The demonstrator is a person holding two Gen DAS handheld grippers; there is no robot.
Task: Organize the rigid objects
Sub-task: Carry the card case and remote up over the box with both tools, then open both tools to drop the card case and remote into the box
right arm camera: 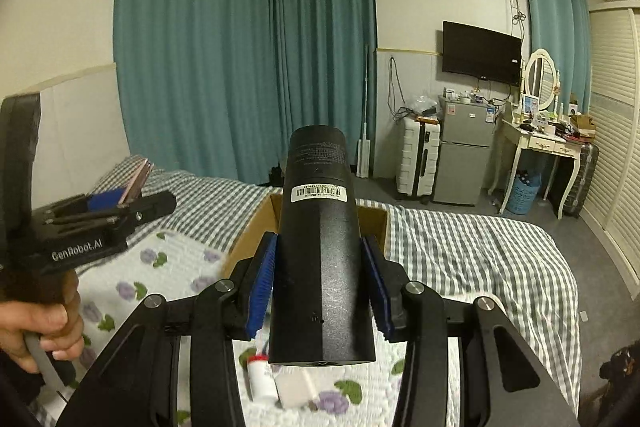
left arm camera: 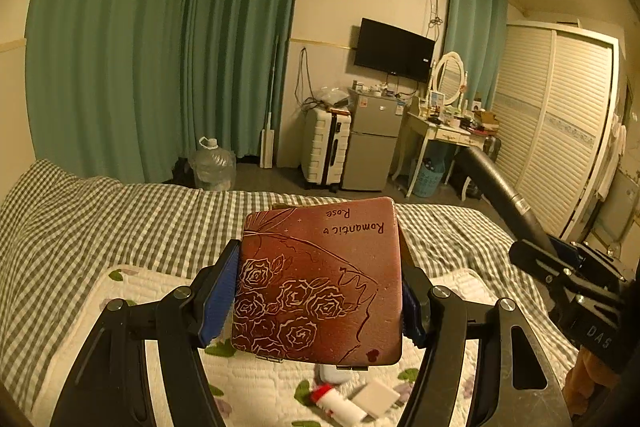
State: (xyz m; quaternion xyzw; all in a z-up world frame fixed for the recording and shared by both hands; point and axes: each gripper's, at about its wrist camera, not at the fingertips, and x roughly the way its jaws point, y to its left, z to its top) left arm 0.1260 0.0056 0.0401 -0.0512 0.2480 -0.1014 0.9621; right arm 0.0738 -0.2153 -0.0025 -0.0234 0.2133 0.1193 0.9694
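Two grips clenched: left gripper (left arm camera: 320, 291) on rose case (left arm camera: 320, 283), right gripper (right arm camera: 320, 291) on black cylinder (right arm camera: 320, 247); slippage risk from smooth sides, dropping short of cardboard box (right arm camera: 376, 223).

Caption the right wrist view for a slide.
Right gripper clamps a black cylinder above the cardboard box on the checked bed.

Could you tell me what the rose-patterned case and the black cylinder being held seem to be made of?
The rose-patterned case, clamped in the left gripper, looks like thin metal with a brushed reddish-brown finish: engraved line art, small hinges at its edge. The black cylinder, held in the right gripper, seems matte plastic or coated metal, with fine scuffs and a barcode sticker.
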